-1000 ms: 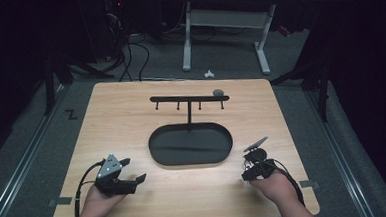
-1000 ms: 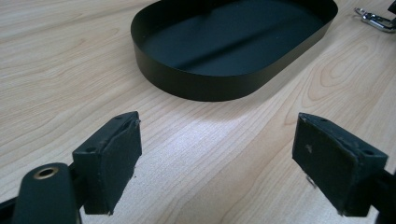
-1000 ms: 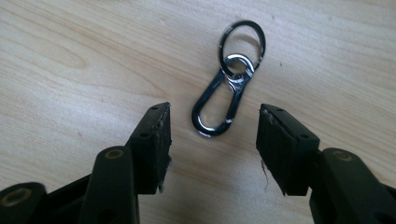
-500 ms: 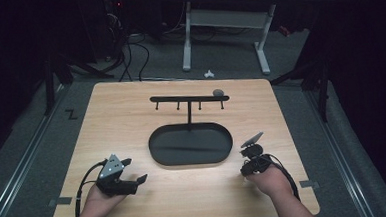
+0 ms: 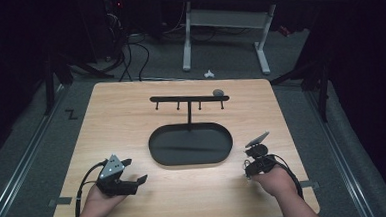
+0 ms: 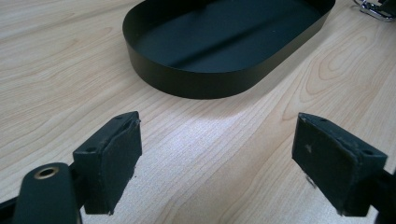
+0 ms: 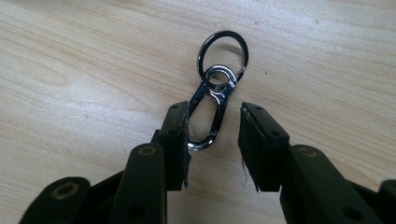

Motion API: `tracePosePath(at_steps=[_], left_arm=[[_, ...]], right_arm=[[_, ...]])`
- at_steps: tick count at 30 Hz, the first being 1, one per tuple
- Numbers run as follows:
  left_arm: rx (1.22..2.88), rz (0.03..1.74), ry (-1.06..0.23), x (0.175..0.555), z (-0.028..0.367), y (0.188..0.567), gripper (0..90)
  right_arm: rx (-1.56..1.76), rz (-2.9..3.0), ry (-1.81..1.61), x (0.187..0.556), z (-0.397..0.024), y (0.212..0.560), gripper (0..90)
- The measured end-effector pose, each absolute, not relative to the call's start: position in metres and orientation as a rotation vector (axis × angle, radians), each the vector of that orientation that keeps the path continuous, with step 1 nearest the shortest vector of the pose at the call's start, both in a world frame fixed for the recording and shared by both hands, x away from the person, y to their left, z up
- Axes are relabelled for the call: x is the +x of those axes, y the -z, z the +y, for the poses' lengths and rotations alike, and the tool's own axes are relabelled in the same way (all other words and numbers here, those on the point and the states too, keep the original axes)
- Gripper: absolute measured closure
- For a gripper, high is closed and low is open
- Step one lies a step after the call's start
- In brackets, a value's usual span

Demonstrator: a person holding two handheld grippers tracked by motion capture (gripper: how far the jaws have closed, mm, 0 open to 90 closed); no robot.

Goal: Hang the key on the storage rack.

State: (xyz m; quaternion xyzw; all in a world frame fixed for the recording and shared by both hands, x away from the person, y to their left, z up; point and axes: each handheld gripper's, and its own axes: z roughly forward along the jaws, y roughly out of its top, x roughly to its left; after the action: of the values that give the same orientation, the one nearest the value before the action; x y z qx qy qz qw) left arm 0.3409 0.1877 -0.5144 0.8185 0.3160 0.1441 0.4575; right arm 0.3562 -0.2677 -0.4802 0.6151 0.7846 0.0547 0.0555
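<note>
1. Fingers first, high view: the right gripper (image 5: 250, 166) sits low over the table (image 5: 126, 117) near its right front edge, just right of the black oval tray (image 5: 159, 149). From this distance I cannot tell how far apart its jaws stand, and the clip beneath it is too small to make out. The left gripper (image 5: 134, 172) rests in the person's left hand (image 5: 98, 203) near the front left of the table, jaws spread wide and nothing between them. Behind the tray a thin post carries a black bar with four small pegs, the rack (image 5: 188, 98), and a small grey object (image 5: 218, 92) lies at the bar's right end.

2. Left gripper view: both pads (image 6: 116, 158) stand far apart over bare wood, touching nothing. The tray lies ahead of them, apart from both. A bit of shiny metal shows at the top right corner, too cut off to identify.

3. Right gripper view: the jaws have just been closing and now stand narrow, with the lower end of a silver carabiner clip (image 7: 208, 116) between them. The left pad (image 7: 180, 140) touches or nearly touches the clip's side; a clear gap remains at the right pad, so the clip is not yet pinched. It lies flat on the wood, its far end linked through a small loop to a dark key ring (image 7: 223, 53).

4. Writing: no brand, label or readable text appears on any of these things.
</note>
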Motion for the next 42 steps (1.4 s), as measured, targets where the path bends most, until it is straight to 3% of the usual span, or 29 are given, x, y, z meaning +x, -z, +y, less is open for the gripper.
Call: tracePosePath(at_steps=[12, 42], left_arm=[[2.032, 0.773, -0.345, 0.342, 0.186, 0.516, 17.9], [2.032, 0.766, -0.348, 0.341, 0.186, 0.517, 18.5]], right_arm=[[1.901, 2.361, -0.200, 0.358, -0.270, 0.479, 59.5], [1.886, 2.400, -0.186, 0.370, -0.259, 0.488, 63.1]])
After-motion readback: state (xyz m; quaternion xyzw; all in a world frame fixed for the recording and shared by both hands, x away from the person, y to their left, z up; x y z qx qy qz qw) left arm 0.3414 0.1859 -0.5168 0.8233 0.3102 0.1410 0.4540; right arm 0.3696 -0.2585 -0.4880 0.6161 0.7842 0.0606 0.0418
